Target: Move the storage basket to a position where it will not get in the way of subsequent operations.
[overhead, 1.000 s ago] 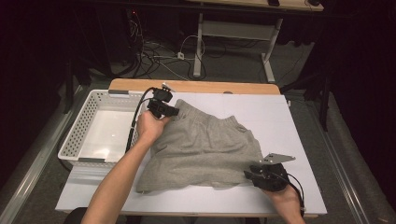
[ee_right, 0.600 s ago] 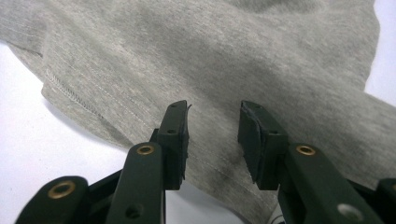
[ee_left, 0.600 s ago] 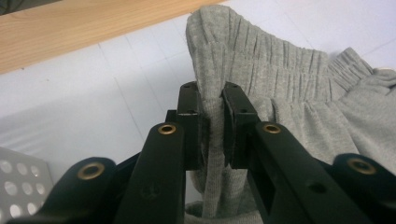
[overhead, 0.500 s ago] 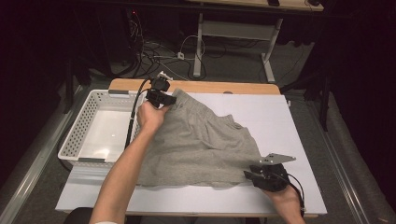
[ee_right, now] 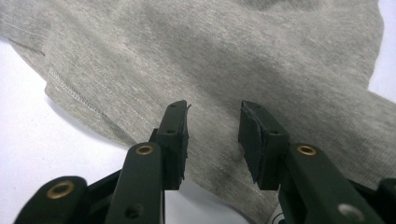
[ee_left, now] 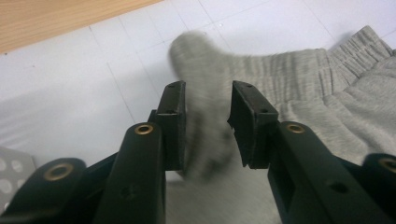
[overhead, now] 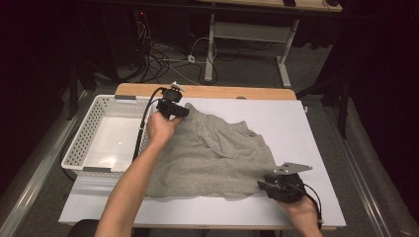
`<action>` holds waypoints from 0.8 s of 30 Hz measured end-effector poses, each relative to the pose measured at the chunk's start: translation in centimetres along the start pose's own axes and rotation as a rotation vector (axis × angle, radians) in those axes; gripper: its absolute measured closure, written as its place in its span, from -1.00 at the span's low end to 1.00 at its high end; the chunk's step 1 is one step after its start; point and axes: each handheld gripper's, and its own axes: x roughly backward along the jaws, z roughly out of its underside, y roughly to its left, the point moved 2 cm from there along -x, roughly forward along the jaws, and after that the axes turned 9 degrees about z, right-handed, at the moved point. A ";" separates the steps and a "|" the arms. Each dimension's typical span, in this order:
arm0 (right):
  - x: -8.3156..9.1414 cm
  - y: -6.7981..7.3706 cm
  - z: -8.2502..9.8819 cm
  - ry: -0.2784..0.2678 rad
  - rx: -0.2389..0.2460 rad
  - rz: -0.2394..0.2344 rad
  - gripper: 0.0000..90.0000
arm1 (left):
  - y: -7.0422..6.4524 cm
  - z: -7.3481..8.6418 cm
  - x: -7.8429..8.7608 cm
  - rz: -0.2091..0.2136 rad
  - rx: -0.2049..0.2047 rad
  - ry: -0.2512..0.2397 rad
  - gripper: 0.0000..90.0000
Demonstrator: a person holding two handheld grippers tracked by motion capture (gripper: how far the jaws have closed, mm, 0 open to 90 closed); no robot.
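Grey shorts [overhead: 212, 153] lie spread on the white table top [overhead: 296, 123]. My left gripper [overhead: 184, 112] is at their back left corner, by the waistband. Its jaws have just been opening, and in the left gripper view the gripper [ee_left: 208, 107] stands open with a blurred fold of the grey cloth [ee_left: 299, 74] loose between the pads. My right gripper [overhead: 262, 186] rests at the shorts' front right hem. In the right gripper view its jaws [ee_right: 212, 126] stand apart over the grey fabric [ee_right: 187, 46], which runs under them without being pinched.
A white perforated basket [overhead: 86, 138] stands off the table's left side, close to my left forearm. A wooden strip [overhead: 222, 92] runs along the table's far edge. Bare white surface lies to the right of the shorts and along the front edge.
The left gripper carried the shorts' corner up and toward the back left, then its jaws parted and the cloth slackened. The right gripper stayed where it was.
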 end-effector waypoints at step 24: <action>0.1 0.4 0.0 0.009 0.006 0.004 0.42 | -5.0 10.0 3.7 0.174 -0.156 -0.031 0.23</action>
